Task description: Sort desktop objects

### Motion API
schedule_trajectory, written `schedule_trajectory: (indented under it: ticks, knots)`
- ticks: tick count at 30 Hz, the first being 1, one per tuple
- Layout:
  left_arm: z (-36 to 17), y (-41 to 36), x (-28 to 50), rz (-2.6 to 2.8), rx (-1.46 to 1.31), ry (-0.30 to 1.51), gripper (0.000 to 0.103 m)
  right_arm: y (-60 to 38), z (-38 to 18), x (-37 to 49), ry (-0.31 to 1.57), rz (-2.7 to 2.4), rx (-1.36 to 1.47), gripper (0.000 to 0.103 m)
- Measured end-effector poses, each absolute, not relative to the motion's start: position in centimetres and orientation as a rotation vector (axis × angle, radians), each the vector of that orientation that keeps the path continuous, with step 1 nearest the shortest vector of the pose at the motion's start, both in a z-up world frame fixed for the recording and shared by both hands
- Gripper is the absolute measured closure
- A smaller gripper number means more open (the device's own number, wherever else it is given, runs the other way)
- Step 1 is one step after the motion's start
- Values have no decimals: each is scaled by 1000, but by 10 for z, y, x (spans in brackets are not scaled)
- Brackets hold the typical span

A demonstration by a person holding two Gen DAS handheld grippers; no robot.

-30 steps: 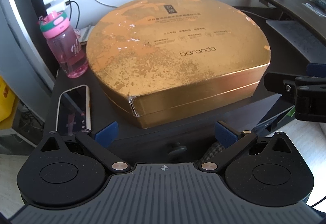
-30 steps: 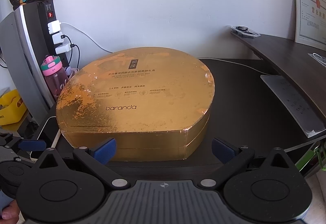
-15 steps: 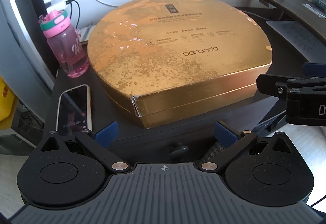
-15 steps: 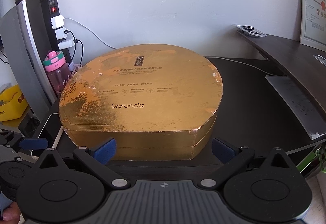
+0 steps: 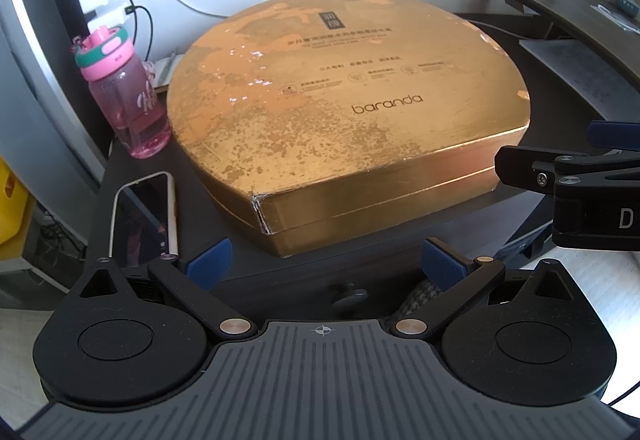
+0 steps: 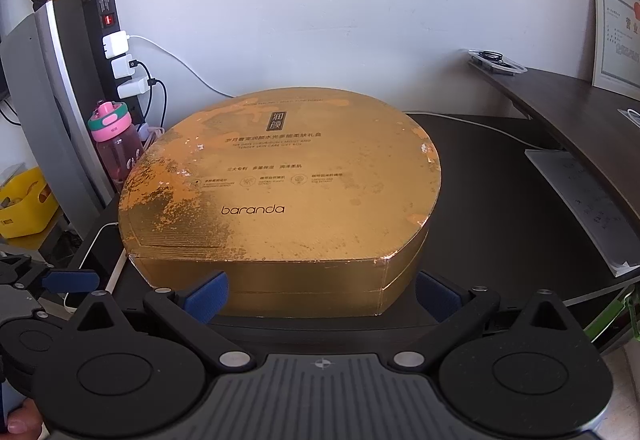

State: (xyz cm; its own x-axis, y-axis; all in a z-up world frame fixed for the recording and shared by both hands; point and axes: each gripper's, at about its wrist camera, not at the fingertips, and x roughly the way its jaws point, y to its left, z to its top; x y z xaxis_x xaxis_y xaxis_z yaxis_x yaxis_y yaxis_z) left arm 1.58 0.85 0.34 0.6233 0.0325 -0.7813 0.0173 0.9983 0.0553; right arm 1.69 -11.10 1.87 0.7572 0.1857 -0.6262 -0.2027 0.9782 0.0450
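Hovering at the near edge of the dark desk [image 6: 500,199], both grippers stand with their blue-padded fingers spread wide and nothing between them: the left gripper [image 5: 324,262] faces the front left corner of the big gold box [image 5: 344,127], the right gripper [image 6: 322,294] faces its flat front wall. Neither touches the box, so this looks like the approach step, with nothing gripped yet. Just left of the box a phone [image 5: 146,215] lies flat near the desk edge, and behind it a pink water bottle [image 5: 126,99] stands upright, close beside the box's curved side. Further back, chargers sit plugged into a power strip [image 6: 110,51] against the wall, and a sheet of paper [image 6: 584,207] lies on the right of the desk. My guess is the box goes first; it is too wide for one gripper, so the next move calls for one gripper at each side, or a grip on the lid's rim.
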Motion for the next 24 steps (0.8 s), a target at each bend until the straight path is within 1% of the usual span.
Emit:
schedule_trajectory:
  ticks: [24]
  knots:
    - [3, 6, 16, 9, 57, 900, 0, -116, 16, 15, 682, 210, -10, 2]
